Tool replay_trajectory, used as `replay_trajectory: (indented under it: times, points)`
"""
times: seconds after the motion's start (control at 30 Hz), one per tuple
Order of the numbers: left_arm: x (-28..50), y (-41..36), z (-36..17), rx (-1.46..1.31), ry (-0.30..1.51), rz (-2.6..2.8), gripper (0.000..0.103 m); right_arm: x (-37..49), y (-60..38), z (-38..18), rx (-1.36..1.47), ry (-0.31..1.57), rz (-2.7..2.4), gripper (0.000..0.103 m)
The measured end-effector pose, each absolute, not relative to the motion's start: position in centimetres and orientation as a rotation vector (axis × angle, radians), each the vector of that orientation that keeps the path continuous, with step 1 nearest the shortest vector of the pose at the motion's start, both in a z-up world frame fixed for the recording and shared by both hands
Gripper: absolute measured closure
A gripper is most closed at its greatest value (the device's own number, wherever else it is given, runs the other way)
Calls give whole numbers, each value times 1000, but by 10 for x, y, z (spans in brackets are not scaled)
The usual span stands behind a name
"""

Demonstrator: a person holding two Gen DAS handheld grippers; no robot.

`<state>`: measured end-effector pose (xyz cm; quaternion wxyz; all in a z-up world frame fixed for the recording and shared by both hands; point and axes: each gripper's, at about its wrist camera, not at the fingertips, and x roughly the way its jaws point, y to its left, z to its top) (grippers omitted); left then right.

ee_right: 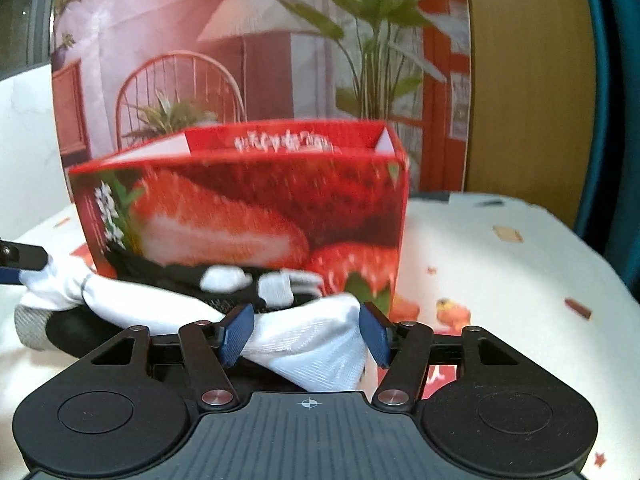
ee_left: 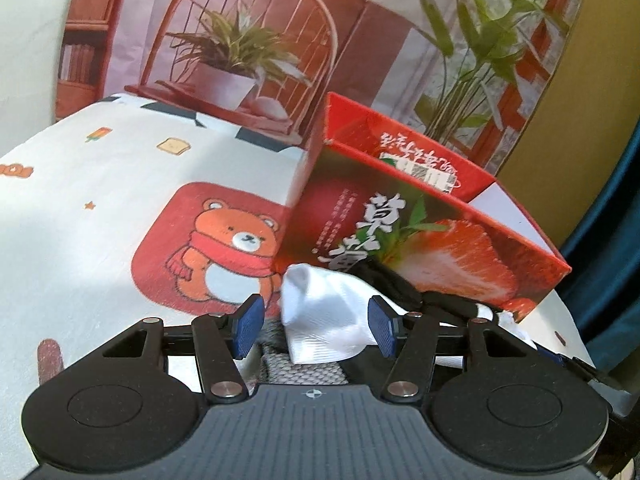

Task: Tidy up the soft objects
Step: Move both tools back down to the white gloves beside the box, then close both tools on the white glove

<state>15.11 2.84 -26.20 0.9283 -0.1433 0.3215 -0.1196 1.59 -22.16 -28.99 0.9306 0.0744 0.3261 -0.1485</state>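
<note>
A white sock [ee_left: 326, 320] lies stretched on the cloth in front of a red strawberry box [ee_left: 420, 216]. My left gripper [ee_left: 316, 324] is open with one end of the sock between its blue pads. My right gripper [ee_right: 306, 336] is open around the other end of the white sock [ee_right: 308, 344]. A black and white sock [ee_right: 224, 280] and a grey-toed dark sock [ee_right: 44, 328] lie in a pile against the box [ee_right: 248, 204]. The box is open at the top. The left gripper's finger [ee_right: 16, 264] shows at the far left of the right wrist view.
The table is covered by a white cloth [ee_left: 100, 208] with a bear print [ee_left: 228, 248]. A printed backdrop [ee_right: 260, 60] of a chair and plants stands behind. The table edge falls off at the right [ee_right: 592, 272].
</note>
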Motion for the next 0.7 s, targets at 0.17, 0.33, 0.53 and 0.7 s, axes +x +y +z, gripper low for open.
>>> replay_trajectory:
  times: [0.17,0.33,0.53,0.7]
  points:
    - [152,28,-265,-300,665,-248,43,19,-221,-296,153,698,-294,43]
    - [151,25,-266,-295,663,-265,43,18,-220,-297,156,701,-290,43]
    - [150,17,-267,-260,652,-278,43,22,-216,-295,99,708,-288,43]
    - [151,16,-263,-238,599,-271,43,22,-217,-295,101,708,-283,42]
